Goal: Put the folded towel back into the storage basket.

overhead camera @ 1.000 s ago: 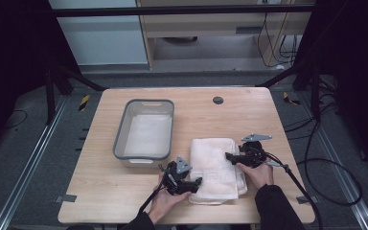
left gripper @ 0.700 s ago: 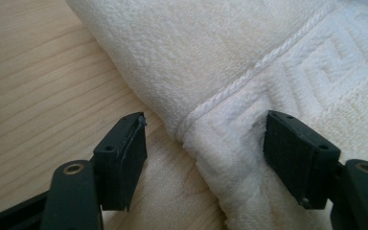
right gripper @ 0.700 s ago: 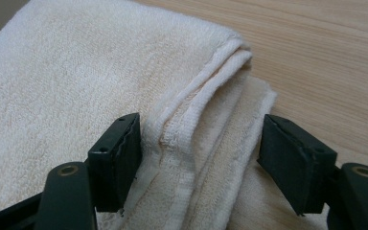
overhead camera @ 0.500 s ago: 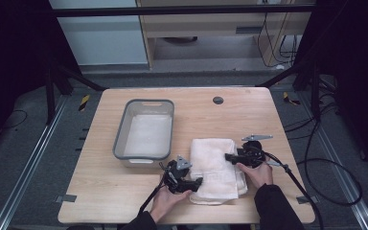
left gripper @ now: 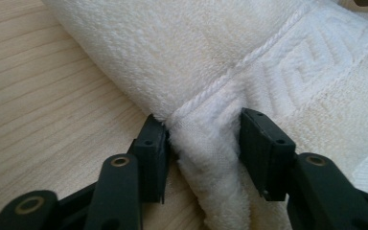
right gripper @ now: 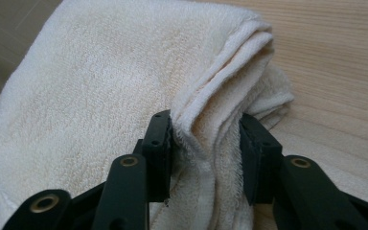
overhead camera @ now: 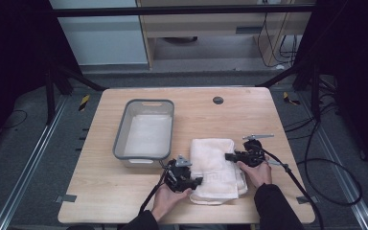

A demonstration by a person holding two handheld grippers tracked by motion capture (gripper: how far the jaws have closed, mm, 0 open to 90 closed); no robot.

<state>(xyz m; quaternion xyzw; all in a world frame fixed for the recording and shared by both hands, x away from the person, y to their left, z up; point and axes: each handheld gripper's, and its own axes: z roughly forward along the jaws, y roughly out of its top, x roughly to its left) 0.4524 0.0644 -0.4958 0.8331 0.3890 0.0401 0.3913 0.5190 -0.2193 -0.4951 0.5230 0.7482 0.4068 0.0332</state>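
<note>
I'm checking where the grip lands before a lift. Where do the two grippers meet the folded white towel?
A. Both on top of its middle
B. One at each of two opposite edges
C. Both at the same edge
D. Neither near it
B: in the high view the left gripper is at the left edge of the towel and the right gripper at its right edge, each with bunched towel between its jaws in the gripper views.

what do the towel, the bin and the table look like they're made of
Towel: most likely cotton terry, cream-white, with a looped fuzzy pile, a woven patterned border and a corded hem in the left gripper view.
Bin: probably moulded plastic, grey and matte, with a smooth rounded rim and a cut-out handle slot.
Table: light wood or wood-look laminate, with visible straight grain; which one is unclear.
</note>
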